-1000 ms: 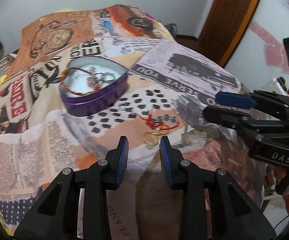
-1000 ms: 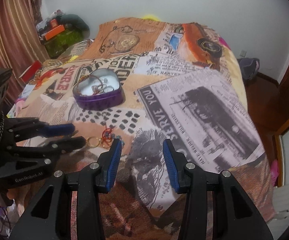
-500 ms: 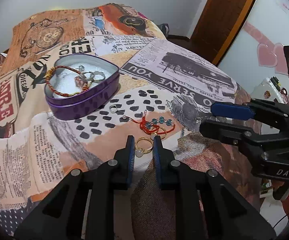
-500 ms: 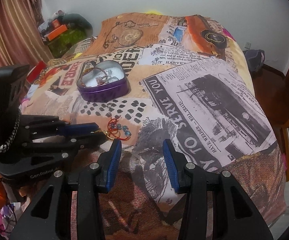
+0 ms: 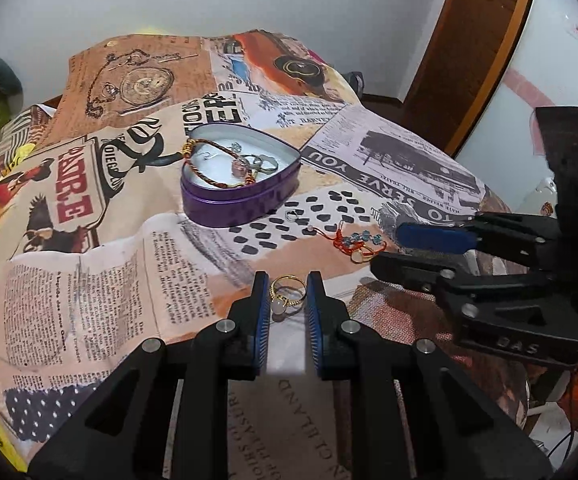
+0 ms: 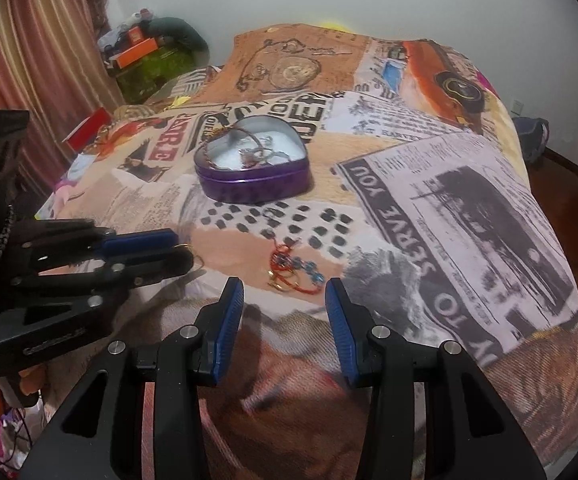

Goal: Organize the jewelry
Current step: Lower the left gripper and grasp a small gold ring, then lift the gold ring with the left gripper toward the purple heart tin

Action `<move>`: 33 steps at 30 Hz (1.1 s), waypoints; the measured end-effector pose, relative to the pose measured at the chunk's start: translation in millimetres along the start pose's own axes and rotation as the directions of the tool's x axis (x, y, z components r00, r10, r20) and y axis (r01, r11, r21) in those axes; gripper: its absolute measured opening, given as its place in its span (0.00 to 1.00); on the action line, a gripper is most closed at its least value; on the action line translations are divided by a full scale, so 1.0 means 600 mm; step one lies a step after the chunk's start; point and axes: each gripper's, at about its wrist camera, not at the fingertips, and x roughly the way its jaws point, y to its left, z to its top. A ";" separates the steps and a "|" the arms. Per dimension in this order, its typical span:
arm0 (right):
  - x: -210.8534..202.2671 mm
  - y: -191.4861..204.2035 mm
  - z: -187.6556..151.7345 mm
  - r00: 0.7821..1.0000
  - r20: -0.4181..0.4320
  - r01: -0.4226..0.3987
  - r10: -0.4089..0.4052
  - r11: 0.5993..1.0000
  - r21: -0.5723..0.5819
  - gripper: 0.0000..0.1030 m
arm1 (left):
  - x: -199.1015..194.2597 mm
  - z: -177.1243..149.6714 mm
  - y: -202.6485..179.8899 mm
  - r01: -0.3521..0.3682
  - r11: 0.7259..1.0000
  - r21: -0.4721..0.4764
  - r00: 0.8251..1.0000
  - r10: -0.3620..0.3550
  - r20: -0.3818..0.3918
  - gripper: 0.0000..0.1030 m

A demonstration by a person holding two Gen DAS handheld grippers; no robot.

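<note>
Since the earlier frame the left tool (image 5: pixel 288 296) has narrowed around the gold ring (image 5: pixel 285 294), and the purple heart tin (image 5: pixel 241 200) now sits nearer the middle of the left wrist view. There the ring lies on the patchwork bed cover (image 5: pixel 89 264) between the pads, which look clamped on it. The red cord bracelet (image 5: pixel 355 242) lies beside the right tool (image 5: pixel 385 248), with a small silver ring (image 5: pixel 291 216) near the tin. In the right wrist view, the right tool (image 6: pixel 285 312) has been closing slightly yet stands apart and empty just short of the bracelet (image 6: pixel 293 270); the left tool (image 6: pixel 183 248) hides its ring.
</note>
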 end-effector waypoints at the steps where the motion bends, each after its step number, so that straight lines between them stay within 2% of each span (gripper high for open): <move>1: 0.003 0.002 0.002 1.000 -0.003 -0.004 0.004 1.000 -0.002 0.29 | 0.000 0.000 0.001 0.002 1.000 -0.003 1.000 -0.002 0.002 0.17; 8: 0.033 0.008 0.004 0.999 -0.048 0.022 -0.023 0.999 -0.023 0.26 | 0.008 -0.004 0.000 0.012 1.000 -0.008 1.000 -0.012 0.005 0.17; 12: 0.038 0.006 0.002 0.998 -0.043 0.035 -0.036 0.999 -0.033 0.25 | 0.011 -0.007 -0.002 0.014 1.000 -0.005 1.000 -0.014 0.000 0.17; 17: 0.043 0.001 0.002 0.999 -0.039 0.025 -0.026 0.999 -0.025 0.19 | 0.010 -0.009 -0.001 0.008 1.000 -0.016 1.000 -0.008 -0.001 0.17; 24: 0.026 0.011 0.003 0.999 -0.026 0.036 -0.037 0.999 -0.035 0.19 | -0.009 -0.008 -0.004 0.006 1.000 -0.024 1.000 -0.006 0.017 0.17; 33: -0.031 0.026 0.018 0.997 0.049 0.058 -0.056 0.998 -0.039 0.19 | -0.059 0.004 -0.006 -0.009 0.999 -0.032 0.997 0.012 0.075 0.17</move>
